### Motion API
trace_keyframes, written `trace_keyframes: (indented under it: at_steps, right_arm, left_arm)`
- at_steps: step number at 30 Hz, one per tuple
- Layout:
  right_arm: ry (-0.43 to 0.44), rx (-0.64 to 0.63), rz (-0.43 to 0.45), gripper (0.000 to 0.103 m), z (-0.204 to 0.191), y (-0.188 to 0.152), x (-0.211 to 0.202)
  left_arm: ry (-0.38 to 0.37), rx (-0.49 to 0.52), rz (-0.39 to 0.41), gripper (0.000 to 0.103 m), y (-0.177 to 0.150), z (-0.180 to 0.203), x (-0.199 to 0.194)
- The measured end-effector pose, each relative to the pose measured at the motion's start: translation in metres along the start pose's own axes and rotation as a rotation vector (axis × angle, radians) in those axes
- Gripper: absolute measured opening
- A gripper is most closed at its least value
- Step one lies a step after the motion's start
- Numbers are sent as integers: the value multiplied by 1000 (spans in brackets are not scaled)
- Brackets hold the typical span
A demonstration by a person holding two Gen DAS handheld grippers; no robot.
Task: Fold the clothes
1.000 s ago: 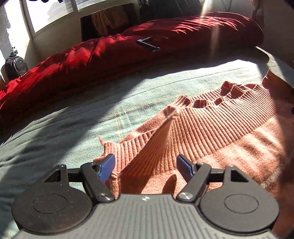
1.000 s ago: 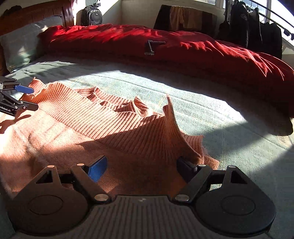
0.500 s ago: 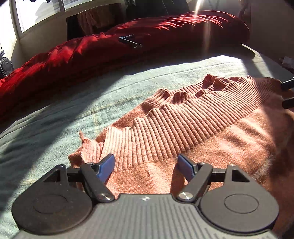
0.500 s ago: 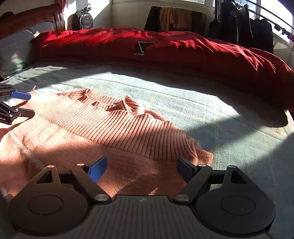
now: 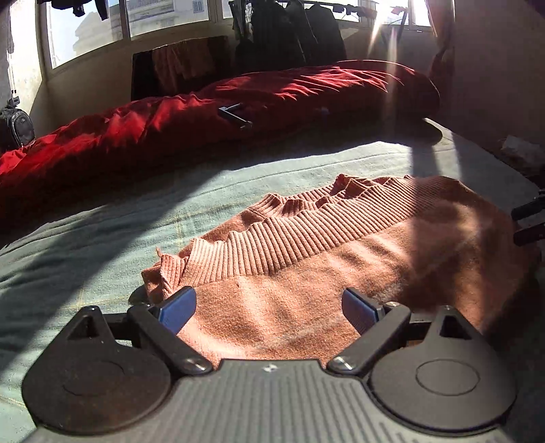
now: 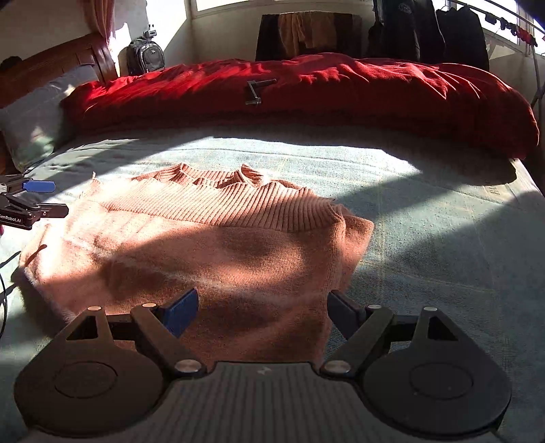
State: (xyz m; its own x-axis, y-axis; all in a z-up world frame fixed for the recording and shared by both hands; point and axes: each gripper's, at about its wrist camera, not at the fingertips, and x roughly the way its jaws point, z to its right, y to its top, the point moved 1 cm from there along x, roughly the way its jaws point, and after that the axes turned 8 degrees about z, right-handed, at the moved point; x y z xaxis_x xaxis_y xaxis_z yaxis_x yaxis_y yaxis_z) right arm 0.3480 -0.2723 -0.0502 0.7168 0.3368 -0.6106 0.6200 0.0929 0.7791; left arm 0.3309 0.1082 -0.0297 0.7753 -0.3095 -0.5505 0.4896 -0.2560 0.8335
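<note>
Sweater [image 6: 218, 245] lies flat just ahead of both open grippers.

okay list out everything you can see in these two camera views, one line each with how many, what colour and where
sweater: one, salmon orange, folded on the bed, ribbed hem on top at the far side
bed cover: one, pale green, under the sweater
duvet: one, red, bunched along the far side of the bed
metal handle piece: one, dark grey, on the duvet
pillow: one, grey, at the headboard end
headboard: one, brown wood, behind the pillow
backpack: one, dark grey, beyond the duvet
hanging clothes: several, mostly black, by the window
draped cloths: several, brown and orange, under the window
left gripper: one, black with blue pads, open, over the sweater's near edge
right gripper: one, black with blue pads, open, over the sweater's near edge
</note>
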Motion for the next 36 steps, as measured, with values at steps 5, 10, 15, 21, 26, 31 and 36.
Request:
trace_keyframes:
  at_steps: [5,10,15,21,26,31,36]
  right_arm:
    - [61,25,-6,86,-17,-24,-9]
    - [32,79,-55,84,-7,-43,-6]
    - [25,111,-13,84,0,-44,-26]
    - [-34,159,22,54,24,-37,-30]
    - [-21,243,-11,44,51,-47,-9]
    - [16,241,2,12,49,-43,-13]
    - [10,233,5,8,50,-36,-19]
  left_arm:
    - [-66,-42,-48,92,-38,18,-13]
    - [49,-176,-175,92,-78,-3,-10]
    - [64,-153,-110,92,-62,2,-31]
    - [38,-110,-82,92,-49,16,-26]
    - [30,-87,-86,92,-46,26,-20]
    - [37,-81,-101,92,-44,27,-17]
    - [35,-68,-113,92,-44,25,-11]
